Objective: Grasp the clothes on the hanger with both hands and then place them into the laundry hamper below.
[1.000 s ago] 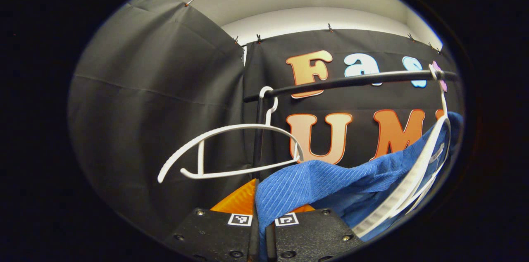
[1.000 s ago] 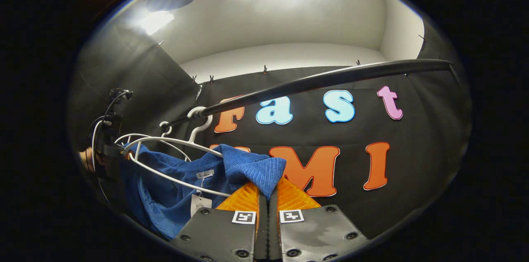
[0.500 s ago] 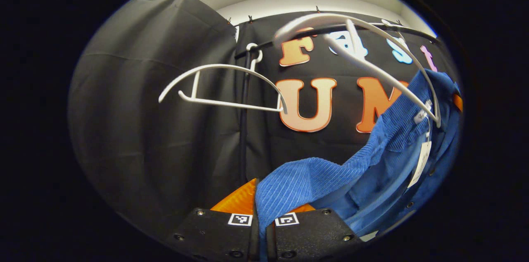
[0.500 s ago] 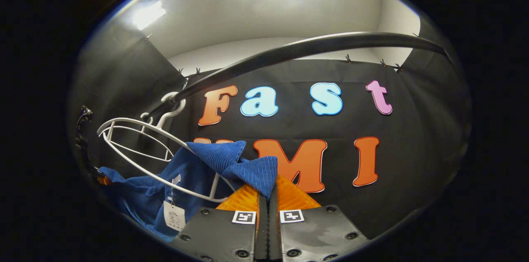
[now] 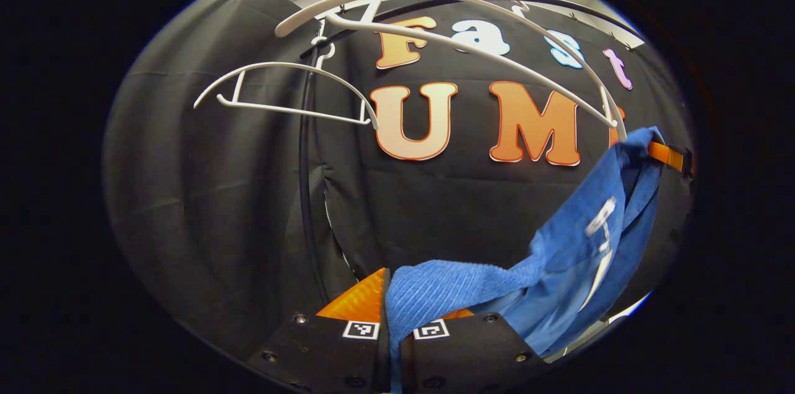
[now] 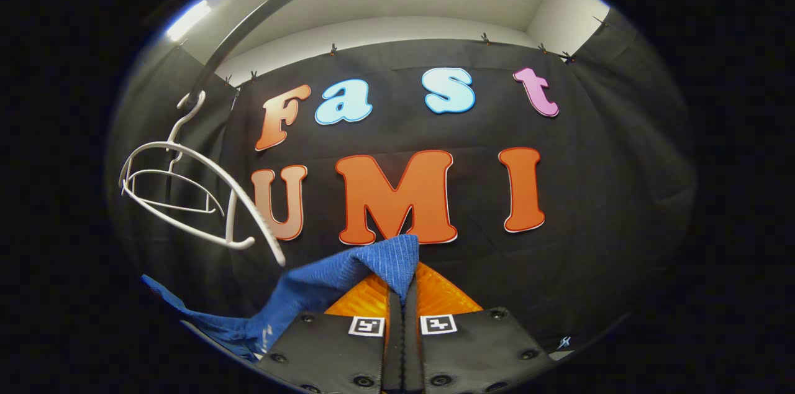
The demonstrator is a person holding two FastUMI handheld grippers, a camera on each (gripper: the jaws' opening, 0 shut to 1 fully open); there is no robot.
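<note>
Left gripper view: left gripper [image 5: 390,313] and right gripper [image 6: 402,301], each clenched on the blue garment [image 5: 559,245] below the white hanger [image 5: 447,40], should descend level toward the hamper.

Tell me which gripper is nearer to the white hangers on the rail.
Left. The hangers loom large just above and ahead of the left gripper; from the right gripper they hang smaller, well off to its left. Both grippers pinch the blue shirt.

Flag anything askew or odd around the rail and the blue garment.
The nearer white hanger on the black rail sits tilted, bare. The blue garment hangs stretched between the left hand-held gripper and the right hand-held gripper. Nothing looks damaged.
</note>
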